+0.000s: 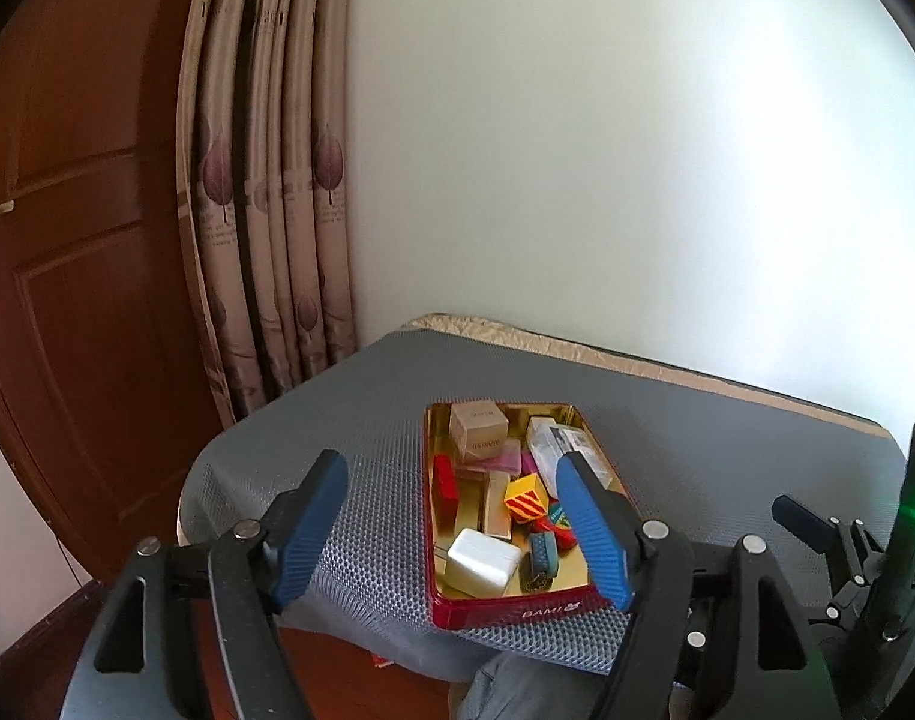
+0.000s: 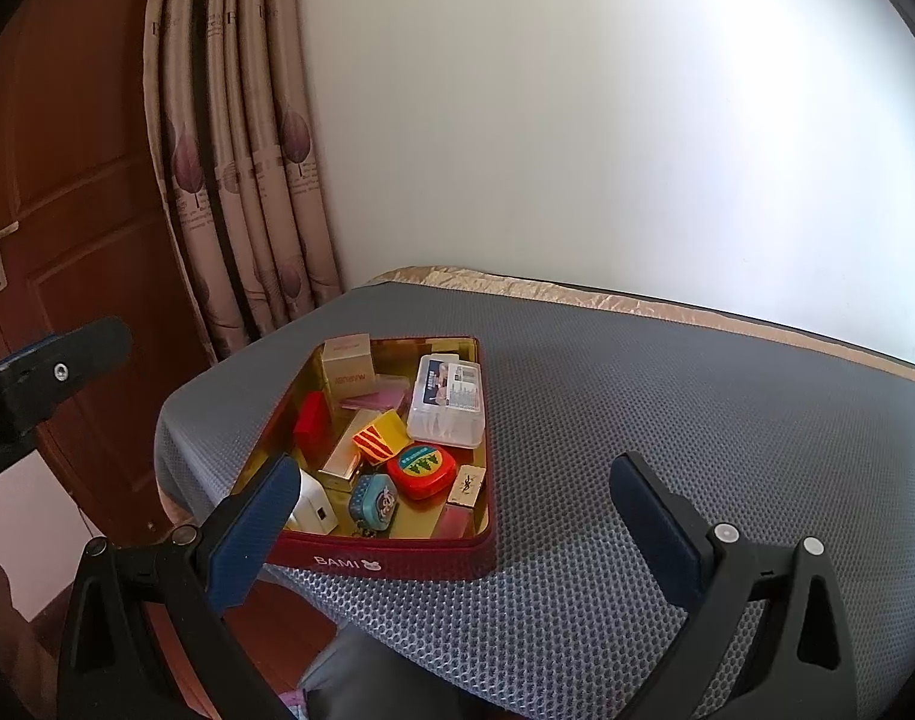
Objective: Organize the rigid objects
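The red tin (image 2: pixel 397 564) sits near the front left corner of the grey mat (image 2: pixel 637 420) on the table, its gold inside piled loosely with small rigid things: a clear plastic box with a printed label (image 2: pixel 448 399), a tan carton (image 2: pixel 349 369), a red round case (image 2: pixel 421 471), a teal case (image 2: pixel 373 501), a yellow cube with red stripes (image 2: pixel 382 435), a white adapter (image 1: pixel 481 561), and a slim red box (image 1: pixel 444 483) leaning on the left wall. Nothing lies on the mat outside the tin, so this fits either a jumble waiting to be sorted out or a collection already gathered in (the heap looks untidy, but that settles nothing).

The left gripper (image 1: pixel 451 534) hovers low before the tin with its jaws spread wide and nothing between them, the right finger overlapping the tin's right wall in its view. The right gripper (image 2: pixel 457 534) hangs just right of the tin over bare mat, likewise wide apart and empty.

Any grasp here would go best from above on a piece with free flat sides, such as the striped cube or the clear box, closing squarely so that leaning neighbours do not topple.

The tin's front wall reads "BAMI" with a small bear mark. The tan carton carries lettering too blurred to read surely, and the clear box's label is fine print beyond reading.
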